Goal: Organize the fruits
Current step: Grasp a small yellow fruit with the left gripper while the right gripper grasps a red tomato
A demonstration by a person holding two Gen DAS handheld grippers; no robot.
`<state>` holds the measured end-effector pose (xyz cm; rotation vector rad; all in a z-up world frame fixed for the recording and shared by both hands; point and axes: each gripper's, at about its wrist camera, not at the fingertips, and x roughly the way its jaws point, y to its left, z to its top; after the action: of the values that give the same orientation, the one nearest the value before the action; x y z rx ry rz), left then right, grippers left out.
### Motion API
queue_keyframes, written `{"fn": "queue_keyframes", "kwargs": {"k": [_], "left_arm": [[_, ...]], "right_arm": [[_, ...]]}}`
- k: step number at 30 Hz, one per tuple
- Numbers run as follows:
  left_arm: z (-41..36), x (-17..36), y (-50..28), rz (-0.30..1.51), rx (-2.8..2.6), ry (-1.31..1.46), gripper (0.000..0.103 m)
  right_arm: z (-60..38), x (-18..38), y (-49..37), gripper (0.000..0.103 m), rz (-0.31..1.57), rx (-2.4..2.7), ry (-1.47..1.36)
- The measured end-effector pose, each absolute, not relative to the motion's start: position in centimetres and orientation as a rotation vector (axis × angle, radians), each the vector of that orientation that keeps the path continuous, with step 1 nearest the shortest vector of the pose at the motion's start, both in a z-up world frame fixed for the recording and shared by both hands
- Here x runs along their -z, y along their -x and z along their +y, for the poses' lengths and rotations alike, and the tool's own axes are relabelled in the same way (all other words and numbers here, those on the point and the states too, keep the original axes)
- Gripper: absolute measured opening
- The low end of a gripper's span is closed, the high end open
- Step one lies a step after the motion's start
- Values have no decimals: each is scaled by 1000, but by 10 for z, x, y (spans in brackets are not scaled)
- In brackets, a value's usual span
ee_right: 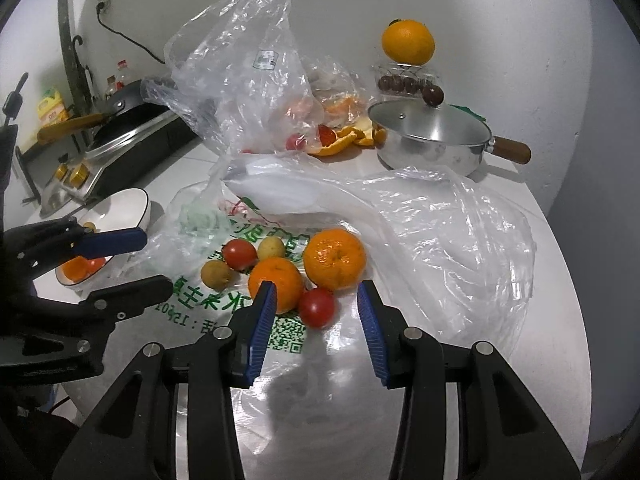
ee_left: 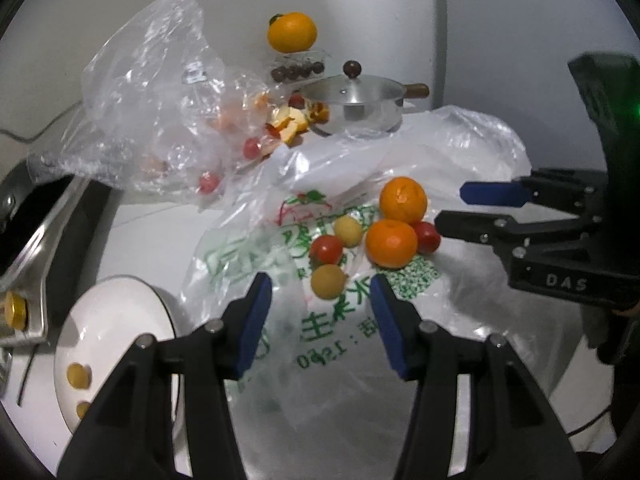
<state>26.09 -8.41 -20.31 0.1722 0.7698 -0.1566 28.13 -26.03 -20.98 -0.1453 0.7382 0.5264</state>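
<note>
Loose fruit lies on a flat printed plastic bag (ee_left: pixel 320 320): two oranges (ee_left: pixel 391 242) (ee_left: pixel 403 199), two red tomatoes (ee_left: pixel 326 249) (ee_left: pixel 427 237) and two yellow-brown small fruits (ee_left: pixel 328 281) (ee_left: pixel 348 231). My left gripper (ee_left: pixel 320 292) is open and empty, its jaws either side of the nearest yellow fruit. My right gripper (ee_right: pixel 316 300) is open and empty, with a tomato (ee_right: pixel 317 307) between its tips and an orange (ee_right: pixel 276 283) beside the left pad. A white bowl (ee_right: pixel 132 204) at the left holds small fruits; another bowl (ee_right: pixel 80 276) holds an orange and a tomato.
A crumpled clear bag (ee_right: pixel 248 80) with tomatoes stands behind. Orange peel (ee_right: pixel 344 136), a lidded steel pan (ee_right: pixel 432 136) and an orange (ee_right: pixel 408 42) on a plastic box sit at the back. A stove with a pan (ee_right: pixel 120 120) is at the left.
</note>
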Motion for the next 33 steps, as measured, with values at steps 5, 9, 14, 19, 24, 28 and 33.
{"fn": "queue_keyframes", "kwargs": {"k": [5,9,14,19,24,28,33], "left_arm": [[-91,210,-269,771,167,-203,52],[-97,217,-276,773,180,-222,51],[-101,224,-283,788,170,-237,46],[-102,231,-288,806,168,-244,44],[-103,235,-293,815,176,-252,39],[-101,240,-297,832,186,-238,38],[-97,245,-300,863,205,-206,33]], "right_arm": [[-261,216,-286,44,749,-532,144],[-264,220,-289,43,758,-534,149],[-265,227,-292,41,774,-540,155],[-262,230,-294,39,780,-554,157],[-259,233,-296,38,787,-563,166],[-256,235,-298,38,795,-566,172],[-253,237,-300,34,806,-575,185]]}}
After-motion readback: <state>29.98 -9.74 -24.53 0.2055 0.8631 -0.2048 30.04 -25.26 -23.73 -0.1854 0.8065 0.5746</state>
